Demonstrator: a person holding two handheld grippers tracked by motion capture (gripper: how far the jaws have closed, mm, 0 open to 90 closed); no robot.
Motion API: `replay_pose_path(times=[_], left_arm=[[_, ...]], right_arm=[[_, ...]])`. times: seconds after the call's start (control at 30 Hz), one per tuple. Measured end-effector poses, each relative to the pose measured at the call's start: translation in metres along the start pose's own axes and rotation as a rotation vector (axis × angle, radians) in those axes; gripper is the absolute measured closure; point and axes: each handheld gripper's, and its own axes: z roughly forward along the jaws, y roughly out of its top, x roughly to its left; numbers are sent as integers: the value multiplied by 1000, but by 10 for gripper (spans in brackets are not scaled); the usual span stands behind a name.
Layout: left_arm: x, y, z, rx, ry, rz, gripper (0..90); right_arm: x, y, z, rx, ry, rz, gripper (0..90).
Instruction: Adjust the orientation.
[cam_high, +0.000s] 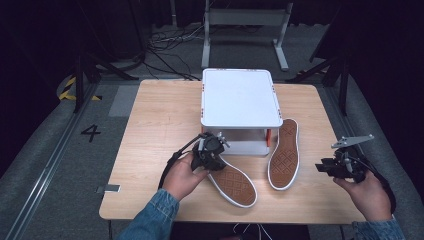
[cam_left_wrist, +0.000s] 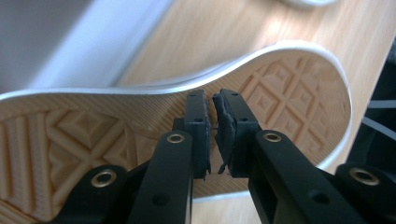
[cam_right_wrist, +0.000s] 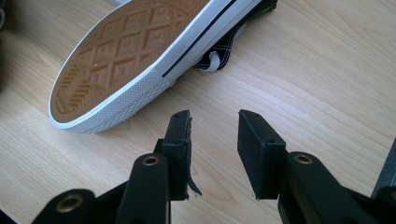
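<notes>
Two sneakers lie sole-up on the wooden table (cam_high: 150, 130). My left gripper (cam_high: 215, 164) sits at the near-left shoe (cam_high: 234, 185), at the end closest to the white stand. In the left gripper view its jaws (cam_left_wrist: 212, 100) stand almost together over the tan diamond-patterned sole (cam_left_wrist: 289, 93), with nothing visible between the pads. The second shoe (cam_high: 284, 155) lies to the right, pointing away from me. My right gripper (cam_high: 321, 166) hovers at the table's right edge, open. Its jaws (cam_right_wrist: 215, 119) frame bare wood, with that shoe's toe (cam_right_wrist: 121, 51) ahead and to the left.
A white box-shaped stand (cam_high: 240, 95) on short legs occupies the table's far middle, just behind both shoes. Bare wood stretches across the left half of the table. A metal frame (cam_high: 245, 20) stands on the floor beyond.
</notes>
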Motion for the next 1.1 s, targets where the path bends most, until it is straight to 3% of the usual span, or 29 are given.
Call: replay_pose_path(times=[0.1, 0.23, 0.3, 0.33, 0.4, 0.43, 0.53, 0.63, 0.67, 0.77, 0.83, 0.9, 0.93, 1.07, 1.1], left_arm=[[1, 19, 11, -9, 26, 5, 766], [-3, 43, 26, 1, 131, 33, 679], [-6, 48, 18, -60, 133, 24, 634], [-6, 48, 18, -60, 133, 24, 606], [-10, 40, -1, -104, 149, 31, 572], [-10, 40, -1, -104, 149, 31, 554], [-11, 22, -23, -110, 157, 20, 539], [-3, 1, -33, -51, 98, -25, 517], [4, -8, -29, 2, 80, -69, 476], [12, -15, -17, 37, 72, -77, 467], [15, -15, -8, 40, 63, -59, 457], [14, -11, 1, 34, 80, -27, 446], [11, -5, 8, 26, 111, 12, 446], [10, 4, 16, 25, 155, 55, 439], [10, 8, 20, 24, 190, 80, 444]], right_arm=[[0, 0, 1, 5, 2, -1, 651], [-1, -2, 2, 8, 0, 1, 648], [-2, -2, 2, 6, 2, -1, 648], [-1, -3, 1, 7, 5, -2, 647], [-1, -3, 0, 2, 4, -4, 644], [-1, -3, 0, 2, 4, -4, 644], [-1, -4, -1, -1, 4, -1, 635], [-1, -4, -5, -8, 0, -1, 627], [0, -4, -7, -16, -5, 1, 625], [1, -3, -8, -21, -4, 0, 616], [2, -2, -8, -20, 0, -3, 608], [4, -2, -6, -17, 4, -8, 605], [3, -2, -4, -12, 7, -8, 602], [2, -4, -4, -10, 13, 3, 596], [2, -5, -4, -11, 13, 2, 593]])
